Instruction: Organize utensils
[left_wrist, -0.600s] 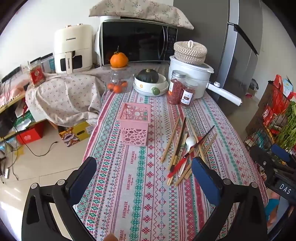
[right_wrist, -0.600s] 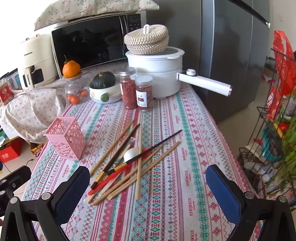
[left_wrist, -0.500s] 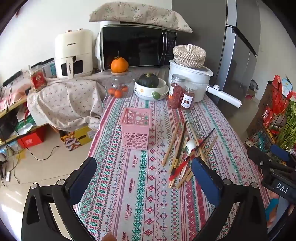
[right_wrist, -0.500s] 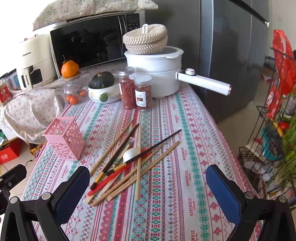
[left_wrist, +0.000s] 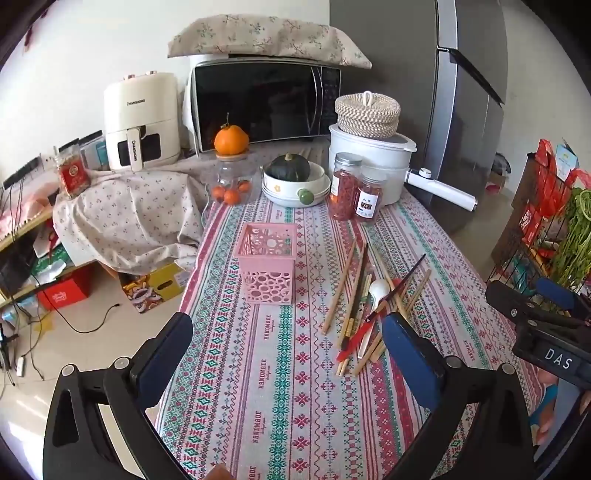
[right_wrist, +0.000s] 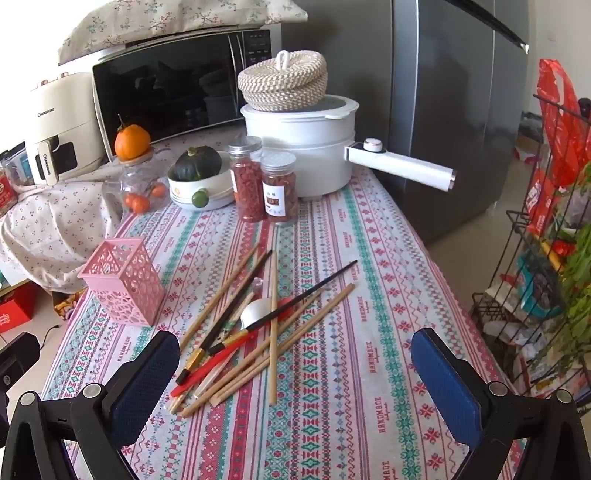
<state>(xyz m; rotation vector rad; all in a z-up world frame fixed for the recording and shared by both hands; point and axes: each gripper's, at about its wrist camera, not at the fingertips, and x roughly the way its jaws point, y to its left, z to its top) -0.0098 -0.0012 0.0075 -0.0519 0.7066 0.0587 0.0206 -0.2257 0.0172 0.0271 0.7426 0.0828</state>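
A pink perforated holder (left_wrist: 267, 262) stands upright and empty on the patterned tablecloth; it also shows in the right wrist view (right_wrist: 123, 286). Beside it on the right lies a loose pile of wooden chopsticks (left_wrist: 341, 286), a white spoon (left_wrist: 378, 290), red chopsticks and black chopsticks; the pile shows in the right wrist view (right_wrist: 273, 328). My left gripper (left_wrist: 286, 354) is open and empty, above the near part of the table. My right gripper (right_wrist: 295, 373) is open and empty, just short of the pile; it shows at the right edge of the left wrist view (left_wrist: 546, 317).
At the table's far end stand two jars (right_wrist: 264, 188), a bowl with a green squash (right_wrist: 197, 177), a glass jar under an orange (right_wrist: 136, 173) and a white pot (right_wrist: 306, 147) with a long handle. A wire rack (right_wrist: 543, 258) stands right of the table.
Both grippers have pulled back a little from the table's far end; the objects look slightly farther and lower. Nothing on the table has moved.
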